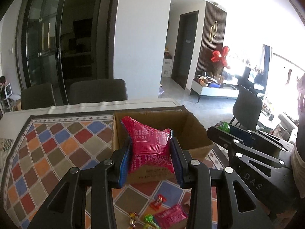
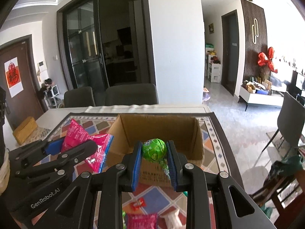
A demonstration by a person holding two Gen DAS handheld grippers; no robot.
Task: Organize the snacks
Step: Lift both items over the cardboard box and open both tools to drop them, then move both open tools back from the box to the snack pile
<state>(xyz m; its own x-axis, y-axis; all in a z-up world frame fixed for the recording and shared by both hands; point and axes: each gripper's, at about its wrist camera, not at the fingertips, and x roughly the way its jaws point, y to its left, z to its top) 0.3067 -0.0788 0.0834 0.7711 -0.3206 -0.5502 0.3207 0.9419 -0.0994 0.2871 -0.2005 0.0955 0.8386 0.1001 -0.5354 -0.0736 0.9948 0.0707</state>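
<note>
Desk (image 2: 63, 111) under checkered cloth (image 1: 57, 143): open cardboard box (image 2: 164, 126), loose sweets (image 1: 157, 202), pink packet (image 1: 169, 216) near front edge.

My left jaws' blue ribbed pads (image 1: 124, 158) squeeze a glossy, crinkled pink foil packet (image 1: 152, 148). My right pads (image 2: 137, 162) hold a shiny green-wrapped sweet (image 2: 154, 149). At twelve o'clock: a matt cardboard box (image 2: 160, 126) on a woven, matt cloth (image 1: 57, 143).

A lived-in home: dining chairs (image 2: 131, 94) at twelve o'clock behind the patterned-cloth bench (image 1: 57, 139), glass sliding doors (image 2: 85, 51) beyond, and a cluttered TV cabinet (image 2: 261, 97) at two o'clock.
</note>
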